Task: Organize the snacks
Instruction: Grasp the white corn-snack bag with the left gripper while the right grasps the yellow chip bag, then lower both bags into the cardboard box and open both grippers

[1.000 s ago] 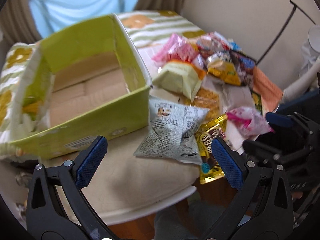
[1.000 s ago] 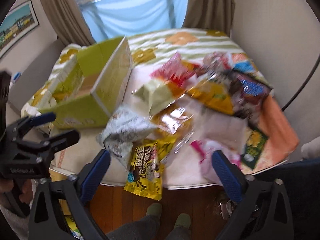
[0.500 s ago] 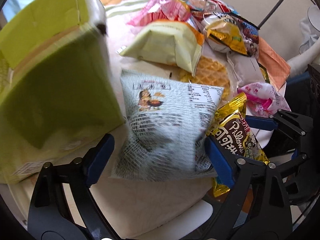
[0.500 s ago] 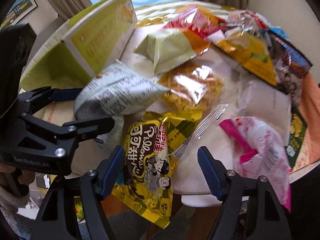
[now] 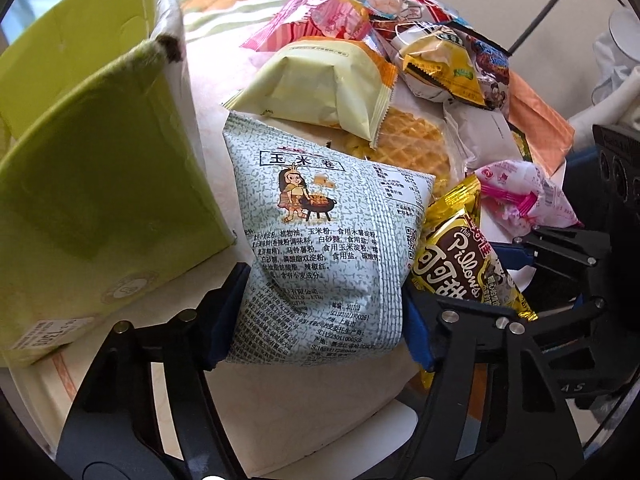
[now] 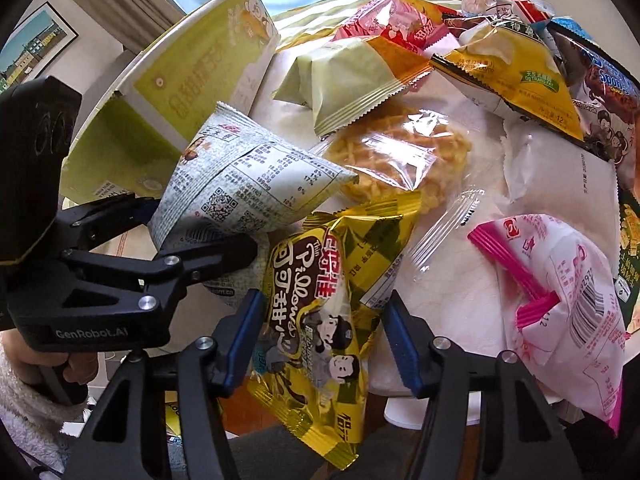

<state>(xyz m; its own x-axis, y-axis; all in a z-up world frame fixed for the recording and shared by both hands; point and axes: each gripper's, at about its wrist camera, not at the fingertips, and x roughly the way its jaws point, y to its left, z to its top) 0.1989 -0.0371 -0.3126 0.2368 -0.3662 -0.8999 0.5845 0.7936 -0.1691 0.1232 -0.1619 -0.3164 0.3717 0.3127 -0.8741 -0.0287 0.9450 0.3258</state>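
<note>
Left wrist view shows the left gripper [image 5: 324, 308] pointing steeply down at the table edge, its jaws closing, with a puffy pale grey-green printed snack bag [image 5: 320, 248] between them. Both blue pads [image 5: 416, 328] press into the bag's lower sides, so the bag is grasped. From this bag, a tall lime-green cardboard box [image 5: 92, 184] stands at nine o'clock, just beside it. At twelve o'clock a pale yellow pillow-shaped packet with an orange end [image 5: 320, 84] lies over a clear-wrapped golden waffle biscuit [image 5: 416, 144]. At three o'clock a glossy yellow and brown foil snack pouch [image 5: 460, 264] touches the grey-green bag's right edge, and a white and pink plastic bag with a pink clip [image 5: 520, 196] lies beyond it.

Right wrist view has the right gripper [image 6: 324, 340] over that yellow and brown pouch, which hangs partly past the rim of the pale round table [image 6: 460, 292]. Its jaws are closing. The left pad touches the pouch's edge; the right pad stands a little apart from it, so the pouch sits between the fingers but is not yet clenched. At ten o'clock the left gripper holds its grey-green bag, a fleecy white sleeve [image 6: 24, 396] behind its handle. More bright packets crowd the table toward one o'clock, among them a yellow triangular-looking packet [image 6: 520, 76].
</note>
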